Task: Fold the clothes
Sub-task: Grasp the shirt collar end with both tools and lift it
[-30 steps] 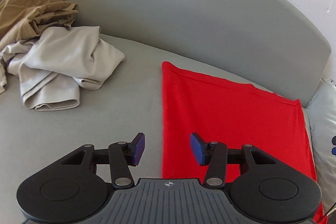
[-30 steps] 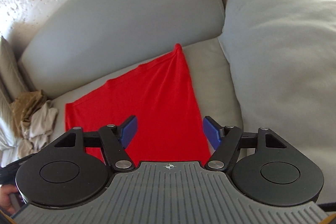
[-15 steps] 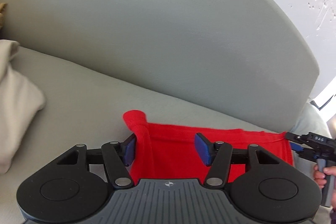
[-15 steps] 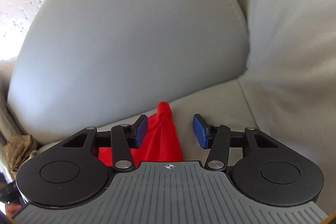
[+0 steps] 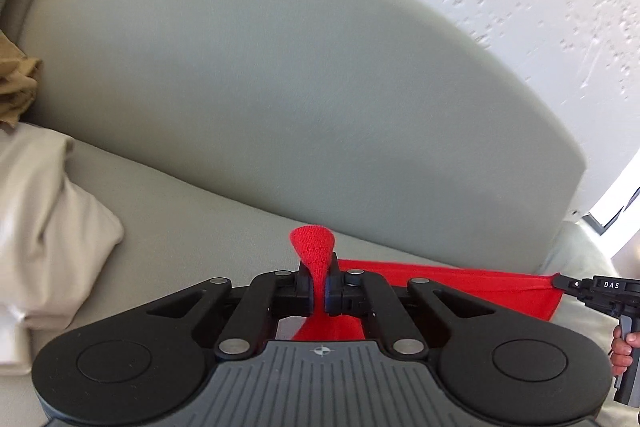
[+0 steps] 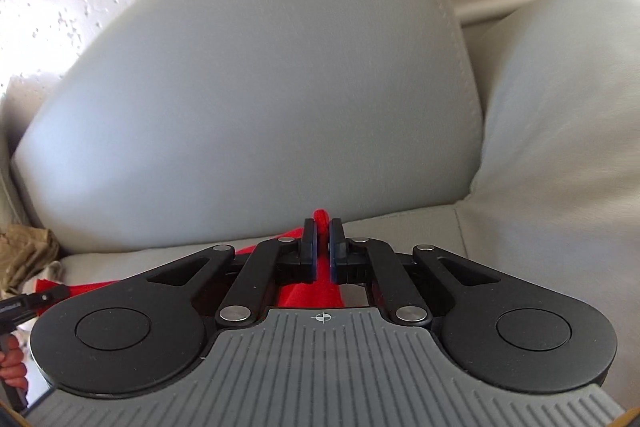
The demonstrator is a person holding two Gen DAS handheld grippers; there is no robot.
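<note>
A red garment [image 5: 460, 287] lies on the grey sofa seat, its far edge stretched between both grippers. My left gripper [image 5: 319, 287] is shut on its far left corner, and a tuft of red cloth [image 5: 312, 245] sticks up past the pads. My right gripper [image 6: 322, 255] is shut on the far right corner, where red cloth [image 6: 308, 293] bunches between and below the fingers. The right gripper [image 5: 560, 282] also shows at the right edge of the left wrist view, pinching the cloth. The left gripper's tip [image 6: 56, 294] shows at the left of the right wrist view.
The sofa backrest [image 5: 300, 87] rises just behind the garment. A beige garment [image 5: 44, 223] and a tan garment [image 5: 16, 83] lie piled on the seat to the left. A large cushion [image 6: 560, 147] stands at the right. A hand [image 5: 624, 349] holds the right gripper's handle.
Both grippers have gone from open to shut, each clamping a far corner of the red garment. The edge between them is now pulled taut.
</note>
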